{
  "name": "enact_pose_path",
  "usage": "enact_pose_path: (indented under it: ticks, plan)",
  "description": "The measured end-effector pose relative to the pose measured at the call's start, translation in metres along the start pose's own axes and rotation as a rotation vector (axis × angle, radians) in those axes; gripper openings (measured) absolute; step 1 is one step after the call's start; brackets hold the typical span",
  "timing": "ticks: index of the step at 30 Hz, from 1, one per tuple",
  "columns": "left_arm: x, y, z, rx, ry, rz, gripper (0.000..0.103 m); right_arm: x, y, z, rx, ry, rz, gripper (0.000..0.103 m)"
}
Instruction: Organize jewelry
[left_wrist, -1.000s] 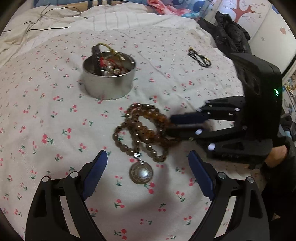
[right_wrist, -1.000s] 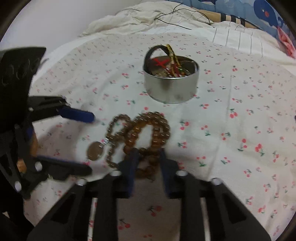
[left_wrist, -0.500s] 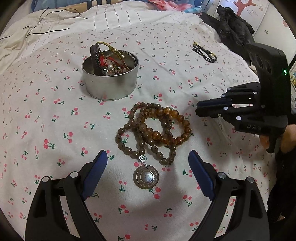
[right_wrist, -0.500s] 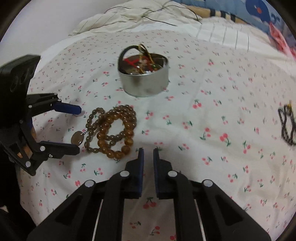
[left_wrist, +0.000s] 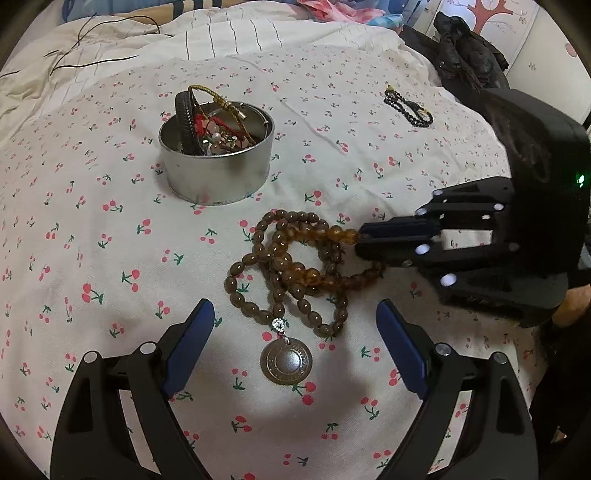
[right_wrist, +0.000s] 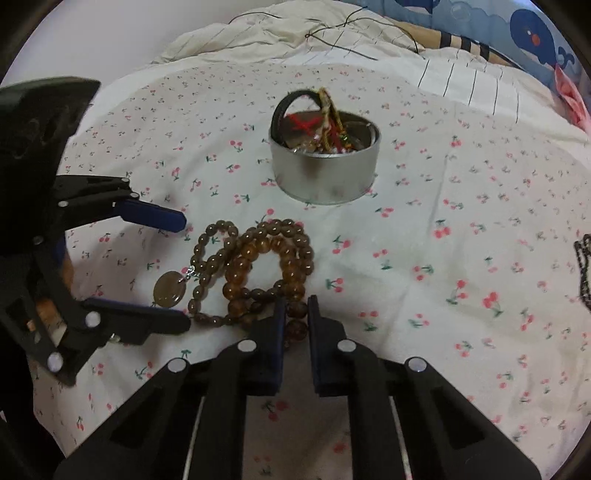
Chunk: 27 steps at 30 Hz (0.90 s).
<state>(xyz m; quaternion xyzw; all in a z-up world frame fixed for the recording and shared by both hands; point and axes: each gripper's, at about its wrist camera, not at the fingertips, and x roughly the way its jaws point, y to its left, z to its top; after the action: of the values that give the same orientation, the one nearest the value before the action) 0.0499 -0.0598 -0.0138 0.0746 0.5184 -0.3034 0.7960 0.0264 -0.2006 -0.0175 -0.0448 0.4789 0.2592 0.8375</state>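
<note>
Here, on the bed:
Sheet (left_wrist: 110, 258): white with small cherries, spread flat across the bed.
Beads (left_wrist: 295, 266): a heap of brown and amber strands lying on the sheet at the middle of the left view.
Medal (left_wrist: 286, 360): a round silver disc at 6 o'clock of the beads, flat on the sheet.
Tin (left_wrist: 216, 162): a round metal tin at 11 o'clock from the beads, apart from them, with a dark band, a gold cord and red bits inside.
Black bracelet (left_wrist: 408, 107): on the sheet at 1 o'clock, well apart from the heap.
Left gripper (left_wrist: 295, 350): jaws spread wide, one blue pad either side of the medal, neither touching it.
Right gripper (right_wrist: 295, 314): reaches in from 3 o'clock of the heap; its jaws have just been closing and now sit nearly together, with amber beads in the narrow gap between the pads, which appear to pinch them.
Hand (left_wrist: 572, 306): only a sliver shows behind the right gripper.
</note>
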Motion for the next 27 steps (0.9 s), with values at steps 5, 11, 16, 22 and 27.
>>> enact_pose_path:
  ticks: [5, 11, 16, 22, 27]
  plan:
    - [0.004, -0.004, 0.004, 0.004, -0.002, 0.001, 0.085, -0.025, -0.02, -0.006, 0.008, -0.003, 0.004, 0.012]
    - [0.018, 0.002, 0.017, -0.088, -0.029, 0.085, 0.085, -0.016, -0.036, -0.02, 0.014, 0.098, -0.043, 0.04]
    - [0.038, 0.008, 0.023, -0.147, 0.007, 0.162, 0.086, -0.022, -0.039, -0.016, 0.056, 0.034, -0.057, 0.056]
    - [0.049, -0.024, 0.025, 0.047, -0.009, 0.28, 0.037, -0.009, -0.034, -0.017, 0.054, 0.045, -0.045, 0.057]
    - [0.049, -0.025, 0.023, 0.096, 0.019, 0.274, 0.013, -0.004, -0.027, -0.015, 0.036, 0.05, -0.03, 0.029]
